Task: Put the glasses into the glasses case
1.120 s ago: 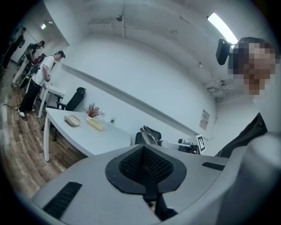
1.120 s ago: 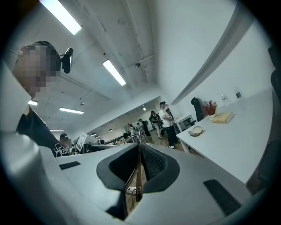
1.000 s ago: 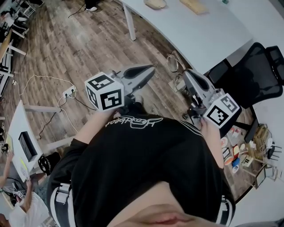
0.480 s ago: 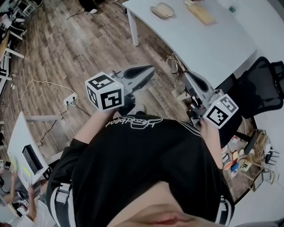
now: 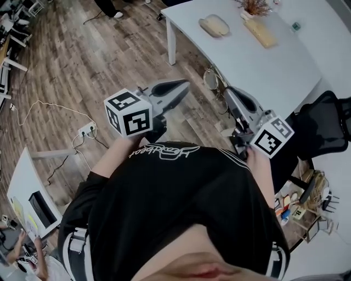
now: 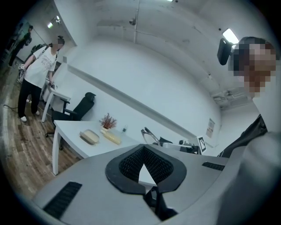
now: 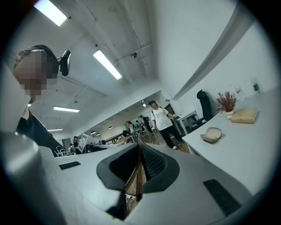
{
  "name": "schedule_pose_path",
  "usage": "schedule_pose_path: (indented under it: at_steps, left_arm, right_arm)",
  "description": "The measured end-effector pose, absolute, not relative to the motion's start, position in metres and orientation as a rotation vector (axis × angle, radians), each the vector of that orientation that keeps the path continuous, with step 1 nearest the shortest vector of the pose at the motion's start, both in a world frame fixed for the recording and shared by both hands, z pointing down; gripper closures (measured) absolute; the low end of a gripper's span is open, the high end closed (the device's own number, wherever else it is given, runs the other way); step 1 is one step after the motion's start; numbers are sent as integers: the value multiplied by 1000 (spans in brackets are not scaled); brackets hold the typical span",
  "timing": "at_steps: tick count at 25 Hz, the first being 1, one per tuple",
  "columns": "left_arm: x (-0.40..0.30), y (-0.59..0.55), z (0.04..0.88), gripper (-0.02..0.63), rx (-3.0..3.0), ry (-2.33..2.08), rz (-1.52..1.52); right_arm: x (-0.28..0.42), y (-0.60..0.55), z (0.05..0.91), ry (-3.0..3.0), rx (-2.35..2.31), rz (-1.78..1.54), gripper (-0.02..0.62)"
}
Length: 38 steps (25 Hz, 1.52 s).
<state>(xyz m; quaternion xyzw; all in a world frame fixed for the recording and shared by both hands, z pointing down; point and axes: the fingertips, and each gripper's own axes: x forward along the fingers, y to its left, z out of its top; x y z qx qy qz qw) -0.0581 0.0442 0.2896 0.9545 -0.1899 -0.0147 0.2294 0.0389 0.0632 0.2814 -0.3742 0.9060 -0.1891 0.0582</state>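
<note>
My right gripper (image 5: pixel 227 94) is shut on one temple of the wire-framed glasses (image 5: pixel 211 80), which hang in the air over the wooden floor, short of the white table (image 5: pixel 274 71). In the right gripper view the thin temple (image 7: pixel 137 176) runs between the closed pads. The beige glasses case (image 5: pixel 214 25) lies open on the table's far-left part, also seen in both gripper views (image 6: pixel 89 136) (image 7: pixel 212 133). My left gripper (image 5: pixel 182 85) is held level beside the right, its tips together with nothing between them.
A yellowish block (image 5: pixel 262 33) and a small potted plant (image 5: pixel 253 6) stand beyond the case. A black office chair (image 5: pixel 323 131) sits at the table's right. A power strip (image 5: pixel 86 114) with cables lies on the floor at left. A person (image 6: pixel 37 74) stands far off.
Both grippers have travelled level toward the white table, glasses still held. The table and the case have slid down and closer in the head view.
</note>
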Motion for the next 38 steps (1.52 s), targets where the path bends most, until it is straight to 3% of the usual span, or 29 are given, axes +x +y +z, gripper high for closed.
schedule_pose_path:
  at_steps: [10, 38]
  left_arm:
    - [-95, 7, 286, 600, 2629, -553, -94]
    - [-72, -154, 314, 600, 2531, -653, -62]
  right_arm:
    - [-1, 25, 280, 2789, -1104, -547, 574]
    - [34, -144, 297, 2790, -1049, -622, 574]
